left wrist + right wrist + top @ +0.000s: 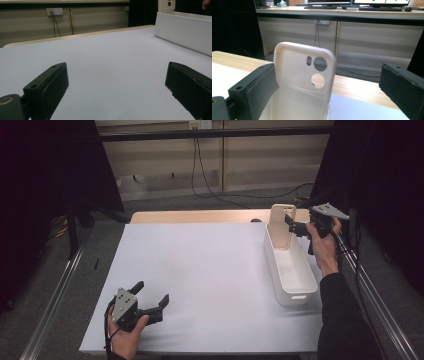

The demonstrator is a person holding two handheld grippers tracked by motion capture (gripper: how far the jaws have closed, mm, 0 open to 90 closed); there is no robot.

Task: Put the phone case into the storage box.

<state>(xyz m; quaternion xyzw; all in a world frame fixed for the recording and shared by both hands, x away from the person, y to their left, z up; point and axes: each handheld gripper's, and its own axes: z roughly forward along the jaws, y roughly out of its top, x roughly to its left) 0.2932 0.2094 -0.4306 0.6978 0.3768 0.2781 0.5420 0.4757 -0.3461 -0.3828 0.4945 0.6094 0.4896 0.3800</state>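
A cream phone case (281, 226) stands upright in the far end of a long white bin (274, 265), leaning on its end wall. In the right gripper view the case (304, 75) shows its camera cut-outs, close ahead. My right gripper (295, 226) is held just to the right of the case's top, open; its jaws (327, 75) stand wide apart and do not press on the case. My left gripper (152, 292) rests low at the near left of the white table sheet, open, with nothing between its jaws (116, 75).
The white sheet (200, 270) covers most of the wooden table (200, 216); the bin's side wall (185, 32) rises at the right of the left gripper view. Black curtains hang on both sides. Cables run along the floor beyond the table's far edge.
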